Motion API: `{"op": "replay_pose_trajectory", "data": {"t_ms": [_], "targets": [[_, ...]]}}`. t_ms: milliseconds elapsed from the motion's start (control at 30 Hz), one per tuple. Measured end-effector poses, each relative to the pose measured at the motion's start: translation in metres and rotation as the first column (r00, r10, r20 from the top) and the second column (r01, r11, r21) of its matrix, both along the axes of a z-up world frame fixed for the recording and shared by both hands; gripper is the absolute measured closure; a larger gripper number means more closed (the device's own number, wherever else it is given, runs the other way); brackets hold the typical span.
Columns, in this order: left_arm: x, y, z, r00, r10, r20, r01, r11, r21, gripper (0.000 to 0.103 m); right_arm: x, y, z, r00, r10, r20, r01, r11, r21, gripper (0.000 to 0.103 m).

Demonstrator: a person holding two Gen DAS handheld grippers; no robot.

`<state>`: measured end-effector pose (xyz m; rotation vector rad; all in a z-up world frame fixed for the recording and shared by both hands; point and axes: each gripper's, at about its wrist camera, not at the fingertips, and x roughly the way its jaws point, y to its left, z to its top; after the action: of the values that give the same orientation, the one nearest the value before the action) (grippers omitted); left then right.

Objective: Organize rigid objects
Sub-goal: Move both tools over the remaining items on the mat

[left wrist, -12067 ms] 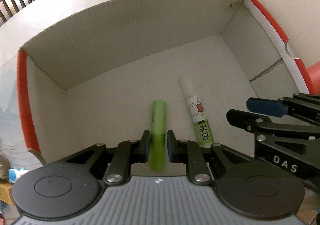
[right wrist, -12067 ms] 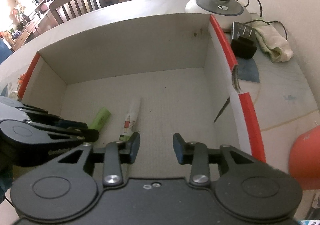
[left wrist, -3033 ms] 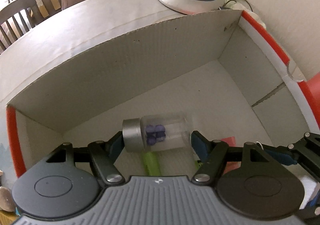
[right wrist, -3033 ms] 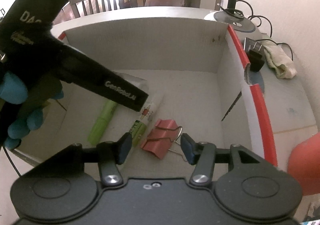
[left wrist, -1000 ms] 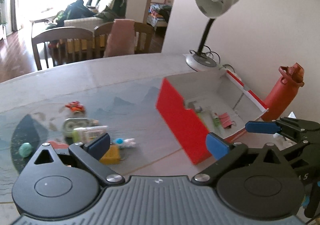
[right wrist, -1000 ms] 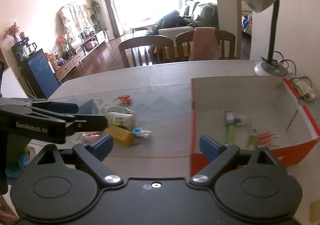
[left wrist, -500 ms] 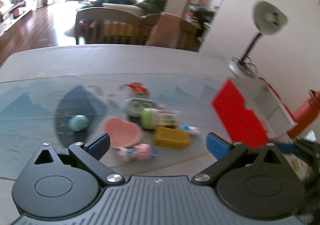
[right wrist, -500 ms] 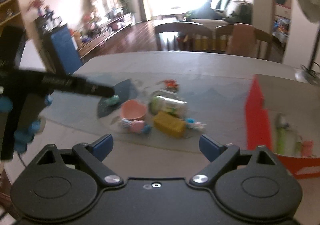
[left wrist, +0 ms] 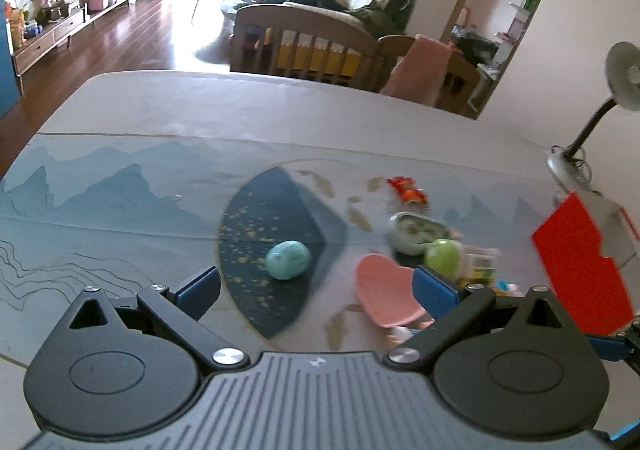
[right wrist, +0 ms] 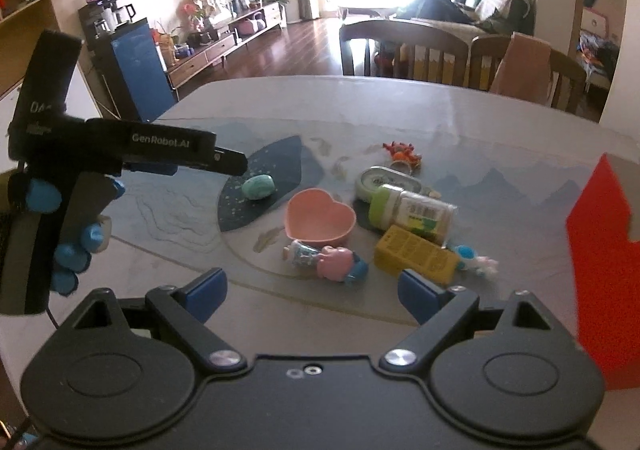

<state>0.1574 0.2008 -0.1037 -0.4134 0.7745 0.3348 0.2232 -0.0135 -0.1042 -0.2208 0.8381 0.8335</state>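
Loose objects lie on the patterned table: a teal egg (left wrist: 288, 260) (right wrist: 259, 186), a pink heart-shaped bowl (left wrist: 386, 298) (right wrist: 320, 215), a green-capped jar (right wrist: 412, 213) (left wrist: 442, 254), a yellow box (right wrist: 416, 254), a pink pig figure (right wrist: 326, 258), an oval tin (right wrist: 384, 177) and a small orange toy (right wrist: 402, 154). My left gripper (left wrist: 316, 288) is open and empty, the egg just beyond its gap. My right gripper (right wrist: 312, 290) is open and empty, with the pig figure ahead of it. The red box (left wrist: 580, 266) (right wrist: 604, 270) stands at the right.
A gloved hand (right wrist: 60, 234) holds the left gripper's body at the left of the right wrist view. A desk lamp (left wrist: 576, 153) stands behind the box. Wooden chairs (right wrist: 404, 49) line the table's far edge. A small blue-and-white toy (right wrist: 474, 260) lies beside the yellow box.
Both grippers have swung left, away from the red box, and dropped lower toward the loose objects. The egg and heart bowl now sit closer and larger in view. Both jaws stayed wide.
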Motion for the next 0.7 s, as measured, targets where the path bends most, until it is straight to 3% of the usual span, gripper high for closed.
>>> {"op": "replay_pose_trajectory", "data": {"t_ms": [167,433,700], "targets": [[0.008,0.01,-0.019,1.0,0.012,-0.006,-0.012,1.0,0.022,0.001,0.008,0.023,-0.021,0.999,-0.036,-0.005,0.036,0.999,-0.038,0.014],[0.023,0.02,-0.046,1.0,-0.002,-0.021,0.004,0.997,0.081,0.001,0.028,0.039,-0.045,0.984,-0.16,-0.084,0.158,0.987,-0.035,0.015],[0.039,0.022,-0.063,0.999,-0.03,-0.011,0.031,0.993,0.117,0.002,0.031,0.051,-0.06,0.976,-0.191,-0.107,0.186,0.981,-0.051,0.015]]}}
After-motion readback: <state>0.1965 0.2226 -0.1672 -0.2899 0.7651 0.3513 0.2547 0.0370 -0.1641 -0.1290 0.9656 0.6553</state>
